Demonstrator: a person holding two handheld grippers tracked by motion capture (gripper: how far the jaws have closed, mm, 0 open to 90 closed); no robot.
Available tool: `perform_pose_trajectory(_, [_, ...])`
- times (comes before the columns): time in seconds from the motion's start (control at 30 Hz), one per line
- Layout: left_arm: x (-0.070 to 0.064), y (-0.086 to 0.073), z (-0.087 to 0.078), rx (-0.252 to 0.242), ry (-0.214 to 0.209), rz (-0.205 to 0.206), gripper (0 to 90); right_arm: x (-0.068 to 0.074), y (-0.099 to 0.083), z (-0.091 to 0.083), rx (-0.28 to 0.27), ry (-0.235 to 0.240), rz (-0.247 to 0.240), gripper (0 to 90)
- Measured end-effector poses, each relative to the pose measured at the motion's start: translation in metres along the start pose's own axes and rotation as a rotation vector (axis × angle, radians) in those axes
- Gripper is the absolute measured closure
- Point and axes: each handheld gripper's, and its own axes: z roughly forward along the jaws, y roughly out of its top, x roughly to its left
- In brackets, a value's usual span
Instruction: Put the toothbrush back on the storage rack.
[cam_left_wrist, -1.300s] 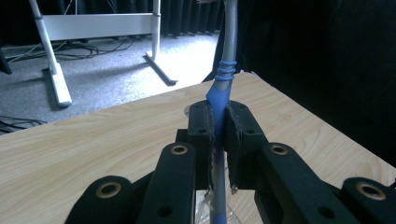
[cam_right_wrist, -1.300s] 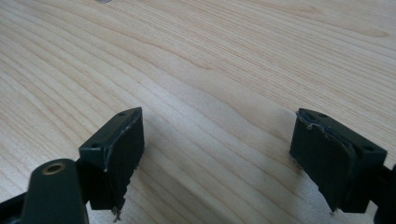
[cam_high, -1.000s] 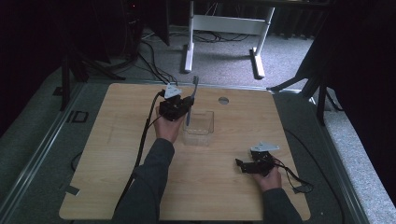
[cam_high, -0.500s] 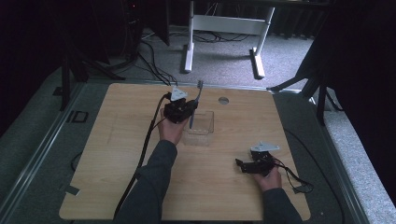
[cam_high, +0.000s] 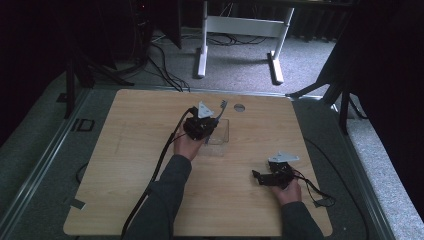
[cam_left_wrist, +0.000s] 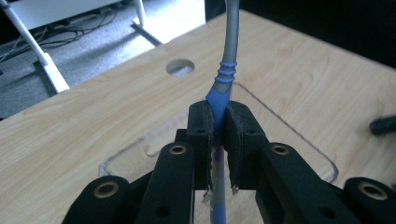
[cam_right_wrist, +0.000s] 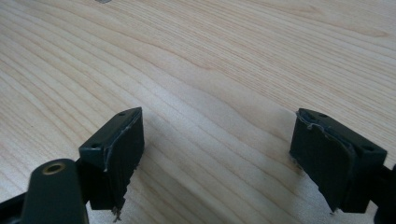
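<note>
Up near the far middle of the wooden table (cam_high: 125, 165), the left gripper (cam_left_wrist: 217, 122) had its jaws pressed shut on the blue-wrapped handle of a fork (cam_left_wrist: 224, 84), whose grey shaft rose out of the top of the left gripper view; in the high view the fork's (cam_high: 220, 107) prongs pointed away toward the far edge. Just under and beyond that gripper (cam_high: 206, 131) sat a clear plastic tray (cam_high: 223, 134), its rim curving around both sides of the jaws in the left gripper view (cam_left_wrist: 299, 135). A round hole (cam_high: 239, 107) in the tabletop lay just past the tray, close to the far edge. Well apart, toward the near right corner, the right gripper (cam_high: 256, 175) rested low over bare wood with its jaws (cam_right_wrist: 217, 154) spread wide and nothing between them. Nothing lay between the two grippers. Beyond the table, a white desk frame (cam_high: 240, 30) and loose cables (cam_high: 160, 55) stood on the grey carpet.
</note>
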Motion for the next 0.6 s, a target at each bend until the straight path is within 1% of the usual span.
perform_pose_trajectory(0.07, [-0.003,-0.003,0.002,0.019,0.008,0.026,80.5,0.000,0.000,0.000,0.000,0.000,0.000,17.1])
perform_pose_trajectory(0.17, [-0.003,-0.009,0.002,0.036,-0.001,0.022,80.1,0.000,0.000,0.000,0.000,0.001,0.000,17.1])
perform_pose_trajectory(0.2, [-0.002,-0.011,0.002,0.036,-0.015,0.019,77.9,0.000,0.000,0.000,0.000,0.000,0.001,17.1])
perform_pose_trajectory(0.23, [-0.002,-0.012,0.002,0.038,-0.031,0.023,73.9,0.000,0.000,0.000,0.000,0.001,0.001,17.1])
perform_pose_trajectory(0.3, [-0.001,-0.014,0.000,0.045,-0.042,0.023,66.3,0.000,0.000,0.000,0.001,0.001,0.001,17.1])
perform_pose_trajectory(0.33, [-0.001,-0.014,-0.001,0.037,-0.047,0.019,63.3,0.000,0.000,0.000,0.001,0.001,0.001,17.1])
perform_pose_trajectory(0.4, [0.000,-0.015,-0.005,0.012,-0.052,0.002,58.4,0.000,0.000,0.000,0.001,0.001,0.001,17.1])
perform_pose_trajectory(0.5, [0.004,-0.016,-0.011,-0.012,-0.051,-0.022,52.8,0.000,0.000,0.000,0.001,0.001,0.001,17.1])
perform_pose_trajectory(0.53, [0.006,-0.016,-0.013,-0.028,-0.054,-0.039,51.8,0.000,0.000,0.000,0.001,0.001,0.001,17.1])
perform_pose_trajectory(0.6, [0.013,-0.018,-0.019,-0.059,-0.064,-0.088,50.0,0.000,0.000,0.000,0.001,0.001,0.001,17.1])
